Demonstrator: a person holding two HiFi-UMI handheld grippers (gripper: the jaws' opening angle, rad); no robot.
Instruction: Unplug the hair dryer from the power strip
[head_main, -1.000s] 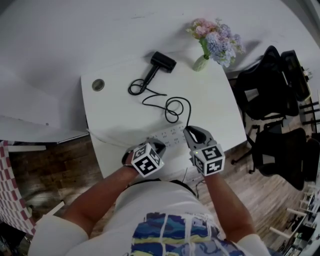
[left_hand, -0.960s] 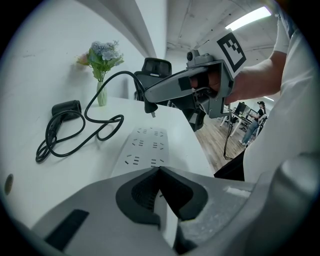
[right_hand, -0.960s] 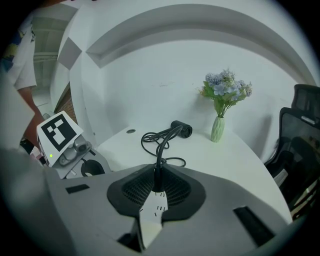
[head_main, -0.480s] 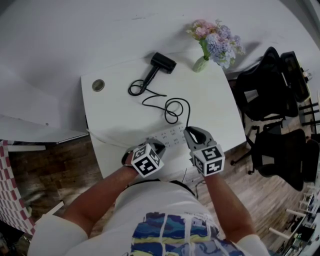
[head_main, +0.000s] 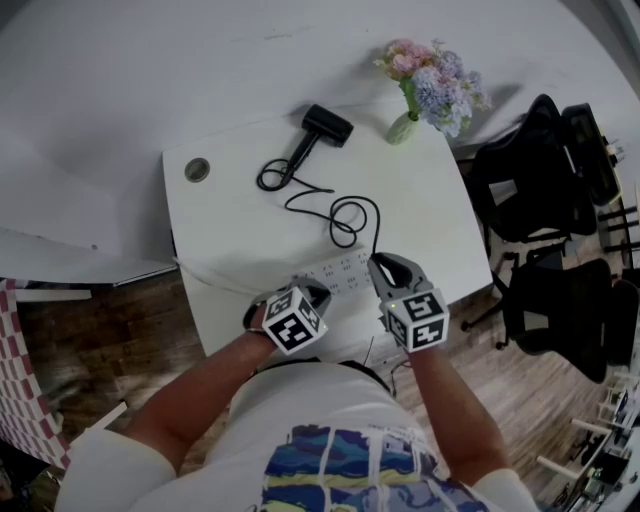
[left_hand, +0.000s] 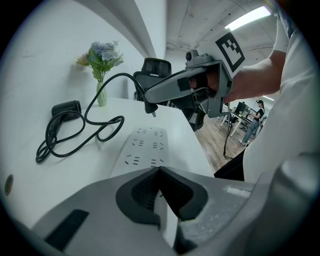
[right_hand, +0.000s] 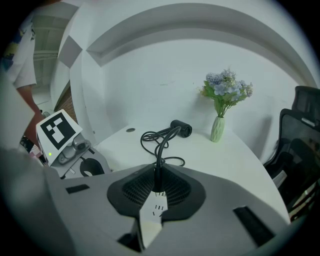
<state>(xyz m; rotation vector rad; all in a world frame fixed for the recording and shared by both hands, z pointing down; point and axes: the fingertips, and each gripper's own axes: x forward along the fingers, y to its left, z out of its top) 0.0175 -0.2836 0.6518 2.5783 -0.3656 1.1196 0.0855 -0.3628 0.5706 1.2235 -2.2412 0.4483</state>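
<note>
The black hair dryer (head_main: 325, 124) lies at the back of the white table (head_main: 430, 210). Its black cord (head_main: 345, 215) coils forward to the white power strip (head_main: 343, 270) near the front edge. My left gripper (head_main: 315, 290) is shut on the strip's near end (left_hand: 145, 147). My right gripper (head_main: 378, 265) is shut on the black plug (left_hand: 149, 106). In the left gripper view the plug hangs just above the strip with its prongs bare. The right gripper view shows the plug (right_hand: 157, 181) between the pads, with the strip (right_hand: 152, 212) below.
A vase of flowers (head_main: 405, 125) stands at the back right corner of the table, and a round cable hole (head_main: 197, 169) sits at the back left. Black office chairs (head_main: 540, 190) stand to the right. The table's front edge runs just behind both grippers.
</note>
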